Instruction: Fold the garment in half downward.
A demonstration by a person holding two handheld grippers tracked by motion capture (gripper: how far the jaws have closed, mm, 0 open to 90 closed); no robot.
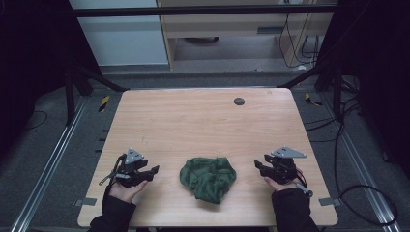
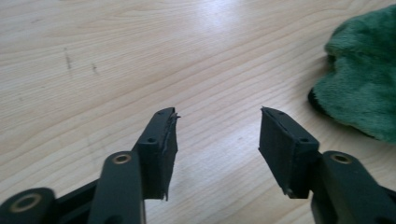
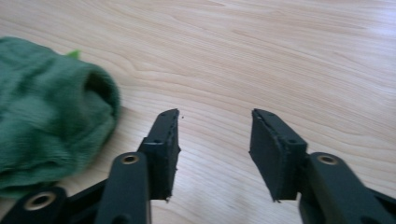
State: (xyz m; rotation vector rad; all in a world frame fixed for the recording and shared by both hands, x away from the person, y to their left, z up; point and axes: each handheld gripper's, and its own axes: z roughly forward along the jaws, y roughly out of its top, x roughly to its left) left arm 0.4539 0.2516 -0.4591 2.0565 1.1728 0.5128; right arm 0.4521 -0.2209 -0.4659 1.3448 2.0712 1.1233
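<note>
A crumpled dark green cloth (image 1: 209, 178) lies on the wooden table (image 1: 203, 121) near its front edge, between my two hands. My left gripper (image 1: 153, 171) hovers to the left of it, jaws spread wide with only bare wood between them (image 2: 218, 121); the cloth (image 2: 362, 79) shows off to the right of those jaws. My right gripper (image 1: 257, 165) stands to the right of the cloth, also open and empty (image 3: 215, 120), with the cloth (image 3: 46, 102) at the left of its jaws. Neither gripper touches the cloth.
A small dark round disc (image 1: 239, 101) sits near the table's far edge. Black frame bars (image 1: 92, 77) and cables (image 1: 348, 145) run around the table. The floor beyond holds a pale cabinet (image 1: 232, 29).
</note>
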